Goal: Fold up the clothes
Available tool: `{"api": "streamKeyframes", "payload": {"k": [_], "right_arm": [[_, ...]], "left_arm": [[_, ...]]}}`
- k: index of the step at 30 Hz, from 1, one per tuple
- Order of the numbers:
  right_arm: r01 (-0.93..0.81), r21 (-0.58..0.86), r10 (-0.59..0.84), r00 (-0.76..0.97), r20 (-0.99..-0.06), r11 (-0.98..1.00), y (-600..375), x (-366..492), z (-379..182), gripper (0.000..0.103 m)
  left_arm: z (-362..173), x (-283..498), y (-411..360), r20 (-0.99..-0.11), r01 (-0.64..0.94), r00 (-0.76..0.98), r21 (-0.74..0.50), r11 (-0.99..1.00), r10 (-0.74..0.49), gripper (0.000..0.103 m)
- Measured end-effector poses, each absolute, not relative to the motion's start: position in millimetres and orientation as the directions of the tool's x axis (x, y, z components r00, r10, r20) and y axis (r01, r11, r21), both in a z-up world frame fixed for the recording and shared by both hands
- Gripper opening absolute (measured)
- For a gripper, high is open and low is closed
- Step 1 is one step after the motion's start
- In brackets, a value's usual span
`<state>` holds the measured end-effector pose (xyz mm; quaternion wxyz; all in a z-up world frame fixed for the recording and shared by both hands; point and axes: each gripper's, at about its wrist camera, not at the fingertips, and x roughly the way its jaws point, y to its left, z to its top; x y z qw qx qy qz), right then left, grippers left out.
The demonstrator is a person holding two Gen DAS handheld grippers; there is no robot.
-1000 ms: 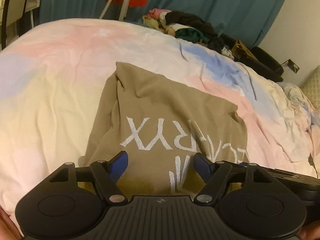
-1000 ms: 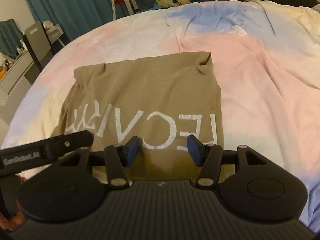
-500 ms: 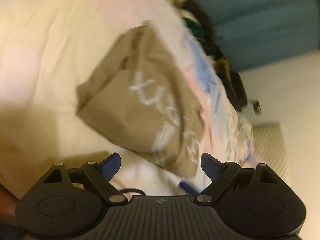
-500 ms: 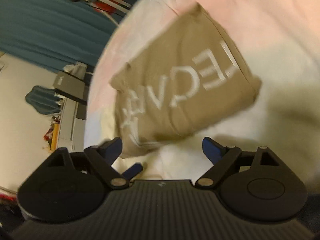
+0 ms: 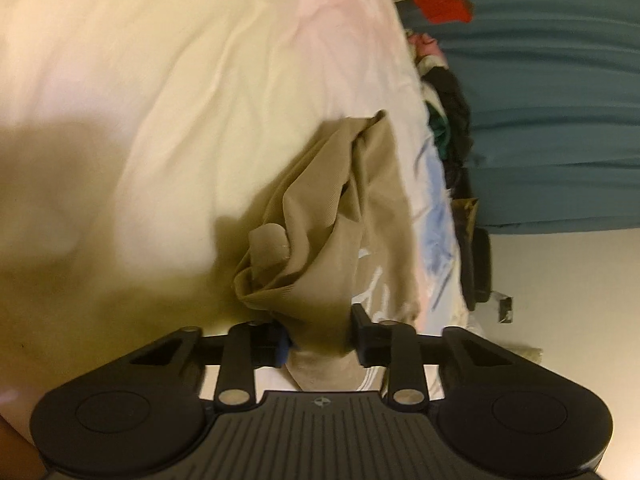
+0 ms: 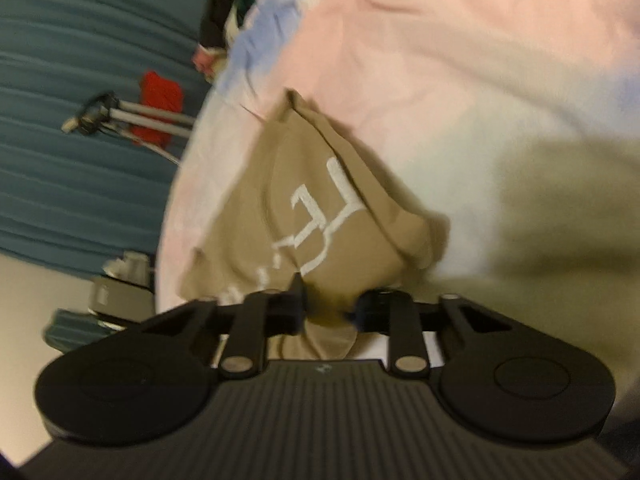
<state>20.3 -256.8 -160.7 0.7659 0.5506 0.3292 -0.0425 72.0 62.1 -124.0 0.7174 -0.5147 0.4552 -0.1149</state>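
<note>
A folded tan shirt with white lettering [image 5: 320, 216] lies on the pastel bedspread [image 5: 160, 120]. My left gripper [image 5: 320, 336] is shut on the near left edge of the tan shirt, with bunched cloth between its fingers. My right gripper [image 6: 330, 306] is shut on the near right edge of the same tan shirt [image 6: 320, 200], whose letters show just beyond the fingers. Both views are rolled sideways, and the cloth rises in folds from each grip.
A heap of other clothes [image 5: 444, 104] lies at the bed's far edge before a teal curtain [image 5: 560, 100]. A stand with a red item [image 6: 156, 104] is by the curtain. A chair and low furniture [image 6: 116, 292] stand beside the bed.
Both grippers were open above the flat shirt; they rolled sideways, came down to its near side edges and shut on the cloth, which now bunches up.
</note>
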Motion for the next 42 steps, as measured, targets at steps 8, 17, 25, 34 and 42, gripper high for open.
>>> {"api": "streamKeyframes", "payload": {"k": [8,17,25,34,42], "right_arm": [[0.353,0.848,0.243,0.850,-0.467,0.396,-297.4,20.7,-76.3,0.018],[0.339,0.819,0.086,0.903,-0.422,0.463,-401.7,107.1,20.4,0.018],[0.308,0.729,-0.087,0.941,-0.326,0.612,-462.9,169.8,56.5,0.019],[0.544,0.652,0.028,0.757,-0.653,0.528,-465.7,186.6,-135.2,0.018],[0.556,0.608,0.031,0.723,-0.690,0.566,-441.3,152.4,-124.2,0.022]], "left_arm": [[-47.1,97.2,28.6,-0.472,-0.200,0.545,-0.876,0.439,-0.693,0.023],[49.4,235.4,-110.5,-0.481,-0.082,0.507,-0.853,0.516,-0.715,0.022],[84.2,334.3,-220.0,-0.433,0.110,0.569,-0.802,0.587,-0.699,0.022],[-82.0,317.2,-224.8,-0.636,0.132,0.483,-0.626,0.769,-0.601,0.021],[-69.1,288.1,-206.4,-0.648,0.218,0.527,-0.522,0.825,-0.550,0.029]]}}
